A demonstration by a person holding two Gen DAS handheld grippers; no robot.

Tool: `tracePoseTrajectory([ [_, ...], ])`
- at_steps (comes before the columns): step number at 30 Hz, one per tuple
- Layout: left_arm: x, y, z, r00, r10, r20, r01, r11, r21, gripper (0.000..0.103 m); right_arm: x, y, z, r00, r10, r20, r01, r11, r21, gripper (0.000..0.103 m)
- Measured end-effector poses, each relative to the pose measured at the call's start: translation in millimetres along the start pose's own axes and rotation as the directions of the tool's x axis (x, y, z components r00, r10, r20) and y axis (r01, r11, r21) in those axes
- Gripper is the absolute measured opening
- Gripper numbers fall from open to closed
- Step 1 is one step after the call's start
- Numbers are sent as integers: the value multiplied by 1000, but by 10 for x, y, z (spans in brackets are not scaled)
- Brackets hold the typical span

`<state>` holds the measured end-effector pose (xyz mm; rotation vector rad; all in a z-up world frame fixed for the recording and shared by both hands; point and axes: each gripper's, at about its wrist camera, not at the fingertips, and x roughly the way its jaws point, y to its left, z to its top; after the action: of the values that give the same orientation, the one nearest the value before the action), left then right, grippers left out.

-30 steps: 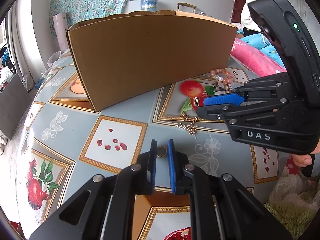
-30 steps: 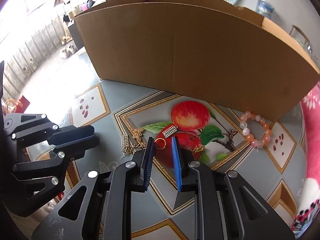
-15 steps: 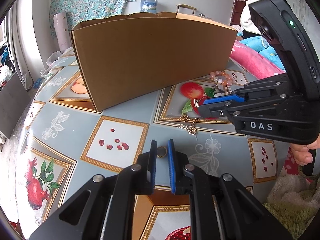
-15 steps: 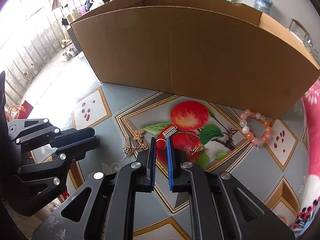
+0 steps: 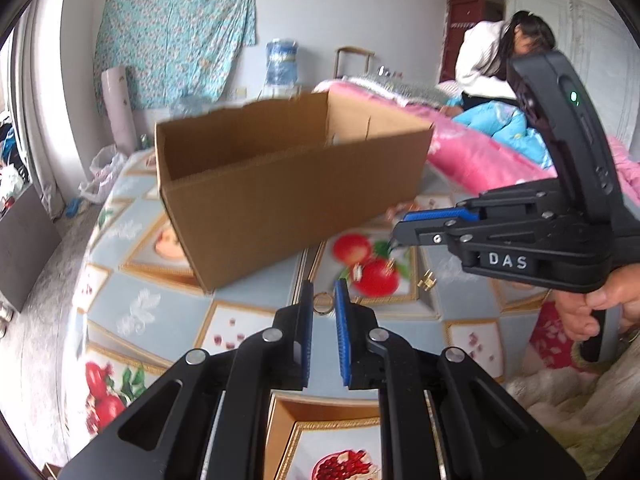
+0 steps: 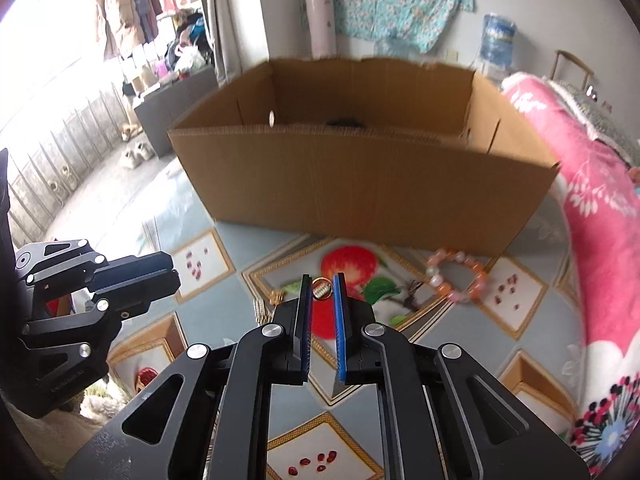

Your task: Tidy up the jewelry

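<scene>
Hovering above the fruit-print tablecloth, both grippers pinch gold rings: left gripper its ring, right gripper seemingly a crystal-set ring. Cardboard box stands ahead, bead bracelet beside it.

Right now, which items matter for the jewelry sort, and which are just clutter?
Job: gold ring in left gripper, charm ring in right gripper, bead bracelet, gold chain, cardboard box.
Clutter: pink blanket, water jug, floral cloth.
</scene>
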<state>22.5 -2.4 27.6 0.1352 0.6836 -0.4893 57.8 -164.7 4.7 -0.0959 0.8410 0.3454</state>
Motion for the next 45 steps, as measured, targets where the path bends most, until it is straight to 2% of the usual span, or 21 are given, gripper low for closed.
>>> tracePoseTrajectory([
  [3, -141, -6, 264, 998, -3, 64, 3, 1000, 4, 10, -247, -78, 116, 997, 0, 80, -1, 1000, 2, 8],
  [7, -240, 38, 694, 990, -24, 137, 21, 999, 25, 10, -548, -239, 394, 979, 28, 200, -25, 1000, -17, 8],
  [10, -104, 108, 1041, 992, -43, 116, 42, 999, 12, 10, -617, -371, 629, 966, 42, 255, -36, 999, -28, 8],
  [13, 172, 205, 1325, 997, -36, 69, 36, 999, -3, 10, -487, -542, 899, 963, 80, 258, -77, 997, -22, 8],
  [15, 425, 279, 1468, 998, -60, 21, 61, 997, -42, 10, -246, -674, 1094, 969, 123, 213, -126, 992, 2, 8],
  [17, 739, 411, 1555, 994, -91, -60, 83, 990, -115, 10, 5, -798, 1239, 976, 155, 150, -162, 986, 32, 8],
  [19, 1012, 507, 1583, 985, -125, -122, 104, 980, -169, 10, 144, -876, 1316, 982, 162, 93, -169, 983, 75, 8],
  [23, 1455, 670, 1557, 953, -191, -234, 123, 953, -277, 11, 511, -1030, 1454, 984, 176, 14, -177, 976, 127, 11],
  [28, 1611, 719, 1491, 933, -237, -273, 140, 933, -331, 12, 478, -1077, 1437, 985, 169, 42, -174, 971, 162, 16],
  [32, 1623, 743, 1444, 930, -261, -260, 163, 924, -347, 18, 314, -1179, 1399, 984, 156, 85, -170, 967, 192, 16],
  [37, 1440, 788, 1449, 946, -252, -204, 168, 919, -356, 18, 88, -1300, 1348, 983, 125, 135, -153, 963, 224, 17],
  [42, 1063, 831, 1432, 964, -235, -127, 177, 919, -352, 18, -136, -1315, 1213, 981, 102, 166, -140, 962, 236, 27],
  [45, 770, 801, 1369, 970, -232, -77, 194, 923, -332, 19, -250, -1241, 1064, 980, 110, 166, -148, 960, 236, 37],
])
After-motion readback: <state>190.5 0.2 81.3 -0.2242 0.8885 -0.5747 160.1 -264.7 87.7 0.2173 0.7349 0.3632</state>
